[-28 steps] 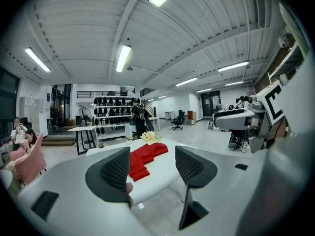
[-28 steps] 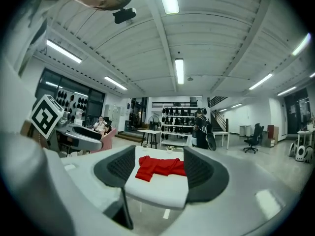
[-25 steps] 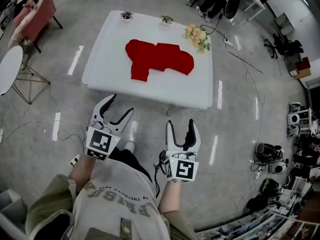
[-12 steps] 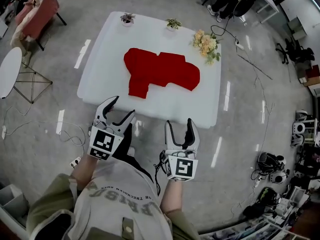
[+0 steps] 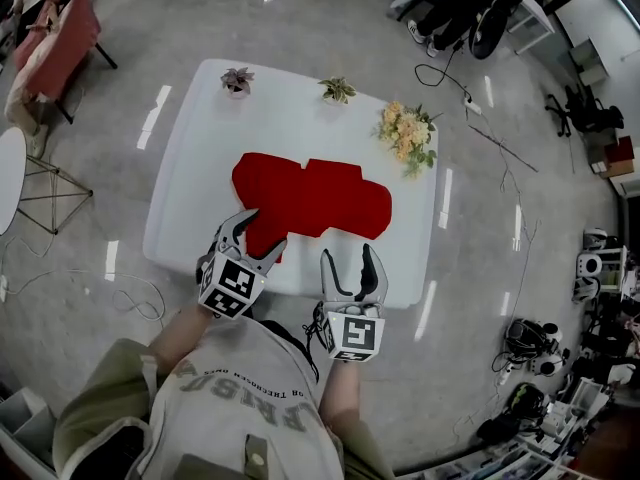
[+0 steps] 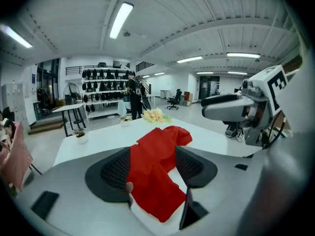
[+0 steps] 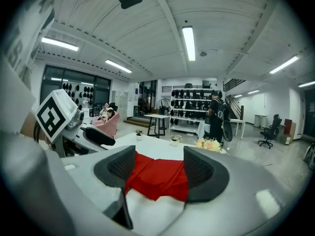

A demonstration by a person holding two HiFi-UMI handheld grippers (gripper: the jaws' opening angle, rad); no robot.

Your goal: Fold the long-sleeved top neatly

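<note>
The red long-sleeved top (image 5: 310, 196) lies spread on the white table (image 5: 190, 198), one part reaching toward the near edge at the left. My left gripper (image 5: 265, 230) stands open just over that near part, and in the left gripper view the red top (image 6: 162, 156) shows between its wide pads (image 6: 115, 173) with no pad pressing on it. My right gripper (image 5: 347, 255) is open at the table's near edge, short of the cloth. In the right gripper view the red top (image 7: 157, 178) lies ahead, between the jaws.
Two small potted plants (image 5: 237, 78) (image 5: 338, 89) and a bunch of flowers (image 5: 405, 136) stand along the table's far side. A pink chair (image 5: 55, 38) and a round side table (image 5: 8, 178) are at the left. Cables and gear (image 5: 540, 338) litter the floor at the right.
Both grippers have moved forward from over the floor to the table's near edge. The left one now hangs over the top's near part. Both stay open.
</note>
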